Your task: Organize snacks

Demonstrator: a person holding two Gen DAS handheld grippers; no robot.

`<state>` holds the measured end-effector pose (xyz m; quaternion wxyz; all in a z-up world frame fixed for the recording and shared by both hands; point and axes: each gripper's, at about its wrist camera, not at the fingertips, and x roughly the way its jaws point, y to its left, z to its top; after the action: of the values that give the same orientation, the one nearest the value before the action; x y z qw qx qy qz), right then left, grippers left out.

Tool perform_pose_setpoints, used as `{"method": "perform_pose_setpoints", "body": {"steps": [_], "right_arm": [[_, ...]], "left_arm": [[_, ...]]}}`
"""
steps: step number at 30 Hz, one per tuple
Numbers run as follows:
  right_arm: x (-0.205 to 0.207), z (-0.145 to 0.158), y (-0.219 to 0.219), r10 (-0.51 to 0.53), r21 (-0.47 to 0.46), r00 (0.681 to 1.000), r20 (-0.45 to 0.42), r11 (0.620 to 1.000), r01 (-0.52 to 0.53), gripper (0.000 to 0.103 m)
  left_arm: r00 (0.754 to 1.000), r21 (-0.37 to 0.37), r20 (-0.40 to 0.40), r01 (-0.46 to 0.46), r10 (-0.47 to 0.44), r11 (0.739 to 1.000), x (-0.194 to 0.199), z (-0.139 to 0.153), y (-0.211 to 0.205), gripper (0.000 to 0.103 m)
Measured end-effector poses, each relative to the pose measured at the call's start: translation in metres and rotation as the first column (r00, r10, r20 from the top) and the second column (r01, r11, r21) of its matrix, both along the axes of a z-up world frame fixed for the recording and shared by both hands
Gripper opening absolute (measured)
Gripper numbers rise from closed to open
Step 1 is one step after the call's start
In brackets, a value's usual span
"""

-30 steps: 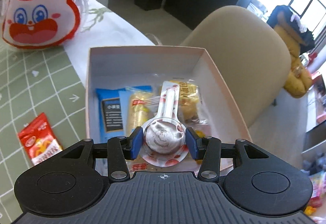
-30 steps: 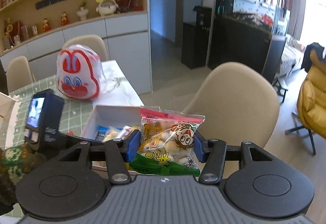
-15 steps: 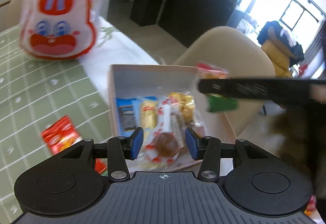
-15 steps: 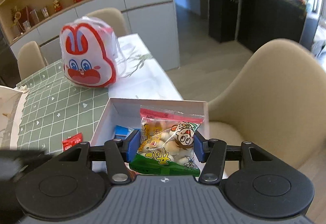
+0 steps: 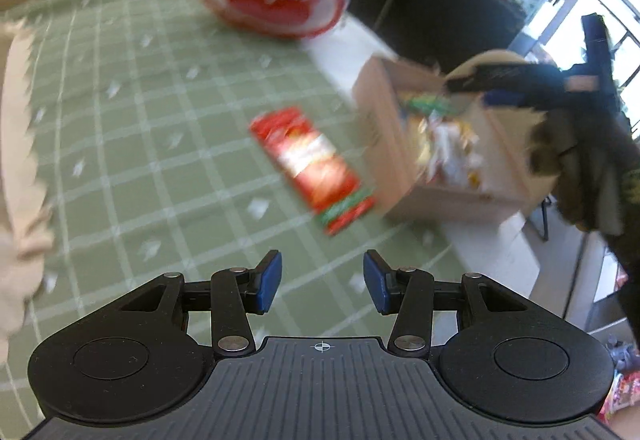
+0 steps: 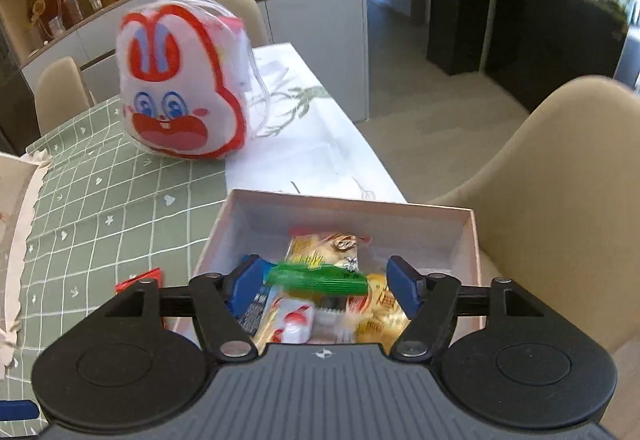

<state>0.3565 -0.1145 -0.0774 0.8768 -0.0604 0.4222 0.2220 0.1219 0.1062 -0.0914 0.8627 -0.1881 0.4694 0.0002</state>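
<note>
A pale cardboard box (image 6: 464, 236) holds several snack packets. My right gripper (image 6: 322, 278) is open just above it, and the yellow-and-green snack bag (image 6: 324, 260) lies free between its fingers, on top of the other snacks. My left gripper (image 5: 322, 282) is open and empty over the green checked tablecloth (image 5: 140, 128). A red snack packet (image 5: 312, 164) lies on the cloth ahead of it, just left of the box (image 5: 452, 196). The right gripper also shows in the left wrist view, over the box (image 5: 480, 88).
A white-and-red rabbit-face bag (image 6: 180, 88) stands at the back of the table. A beige chair (image 6: 560, 176) is right of the box, past the table edge. A cream lace-edged cloth (image 5: 16, 160) lies at the far left.
My left gripper released the lollipop into the box and swung left over the tablecloth. My right gripper moved down over the box and opened, dropping the yellow-and-green bag.
</note>
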Motion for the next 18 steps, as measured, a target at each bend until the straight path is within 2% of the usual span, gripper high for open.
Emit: {"method": "perform_pose_setpoints", "body": {"steps": [4, 7, 10, 12, 15, 18], "right_arm": [[-0.061, 0.017, 0.005, 0.057, -0.045, 0.996, 0.065, 0.998, -0.054, 0.072], [-0.110, 0.019, 0.005, 0.085, -0.036, 0.996, 0.027, 0.996, -0.084, 0.076], [-0.155, 0.005, 0.004, 0.100, 0.000, 0.991, -0.088, 0.995, -0.100, 0.076], [-0.182, -0.010, 0.003, 0.097, 0.031, 0.977, -0.190, 0.995, -0.093, 0.076], [-0.220, -0.031, 0.002, 0.105, 0.091, 0.945, -0.310, 0.993, -0.081, 0.076], [-0.251, -0.050, 0.005, 0.154, 0.158, 0.899, -0.410, 0.983, -0.097, 0.075]], "left_arm": [[0.998, -0.034, -0.065, 0.022, -0.024, 0.999, -0.026, -0.019, 0.011, 0.050], [0.990, -0.074, -0.101, 0.088, -0.096, 0.993, -0.042, -0.029, 0.015, 0.049], [0.975, -0.109, -0.131, 0.167, -0.180, 0.980, -0.058, -0.037, 0.016, 0.047], [0.959, -0.127, -0.151, 0.222, -0.240, 0.967, -0.067, -0.038, 0.013, 0.047], [0.929, -0.163, -0.178, 0.298, -0.325, 0.941, -0.078, -0.043, 0.008, 0.047], [0.894, -0.187, -0.207, 0.364, -0.398, 0.913, -0.085, -0.051, 0.001, 0.039]]}}
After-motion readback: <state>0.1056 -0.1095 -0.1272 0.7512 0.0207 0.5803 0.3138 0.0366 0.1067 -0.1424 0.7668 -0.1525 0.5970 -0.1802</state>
